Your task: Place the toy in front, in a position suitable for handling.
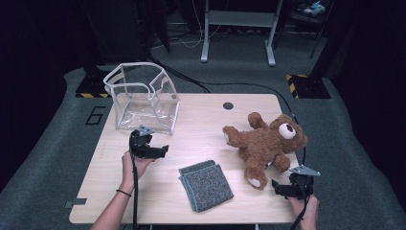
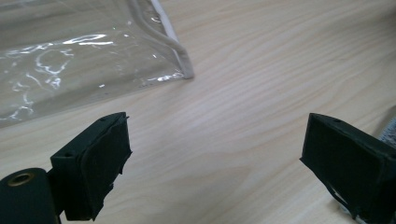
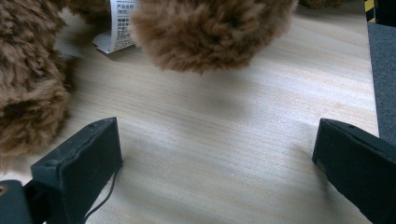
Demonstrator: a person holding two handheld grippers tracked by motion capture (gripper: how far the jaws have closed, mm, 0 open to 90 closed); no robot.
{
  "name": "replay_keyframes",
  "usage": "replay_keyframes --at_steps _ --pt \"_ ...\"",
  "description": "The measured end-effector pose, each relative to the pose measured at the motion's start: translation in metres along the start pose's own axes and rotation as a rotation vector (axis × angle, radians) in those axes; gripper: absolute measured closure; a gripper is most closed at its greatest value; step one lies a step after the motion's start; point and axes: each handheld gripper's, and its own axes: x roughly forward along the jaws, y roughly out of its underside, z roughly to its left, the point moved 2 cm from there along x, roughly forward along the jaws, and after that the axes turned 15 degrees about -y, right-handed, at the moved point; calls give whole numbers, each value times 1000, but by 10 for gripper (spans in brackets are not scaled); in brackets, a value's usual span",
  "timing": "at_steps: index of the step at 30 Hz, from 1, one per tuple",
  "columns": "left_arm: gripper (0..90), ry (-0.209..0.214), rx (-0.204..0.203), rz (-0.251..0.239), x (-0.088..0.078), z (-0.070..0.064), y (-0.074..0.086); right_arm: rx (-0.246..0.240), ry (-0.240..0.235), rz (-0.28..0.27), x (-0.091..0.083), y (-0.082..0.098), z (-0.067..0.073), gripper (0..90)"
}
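From the high view, my left gripper sat on the left half of the wooden table, its jaws spread and nothing between them, just in front of the clear plastic bag that stood open near the table's far left corner. My right gripper rested near the right front corner, jaws likewise apart and holding nothing, close to the lower foot of the brown teddy bear, which lay on its back on the right side of the table with its head toward the right edge. Between my two hands, toward the front, lay a folded grey cloth. In the left gripper view, my own black jaws stood wide with only bare table between them; the bottom corner of the clear bag, with its white-trimmed edge, lay ahead and to the left, not touching either jaw. In the right gripper view, my jaws were again wide apart over bare wood; the bear's furry limbs filled the top and left, with a white sewn-in label showing between them, and the left jaw was just beside the fur.
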Motion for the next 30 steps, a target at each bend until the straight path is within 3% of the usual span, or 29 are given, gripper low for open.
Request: replay_keyframes --at_steps 7,14,17,21,30 --pt "71 47 40 0 4 -19 -4 -29 -22 9 -3 0 1 39" --pt "64 91 67 -25 8 -40 -21 10 -74 -21 -17 -4 3 20" --pt "61 114 85 -34 12 -50 -30 1 -86 -61 -31 -14 6 14" --pt "59 149 105 -39 19 -64 -44 -9 -101 -80 -36 -26 8 7" --pt "27 242 136 -51 31 -102 -72 12 -100 -60 -29 -44 5 5"
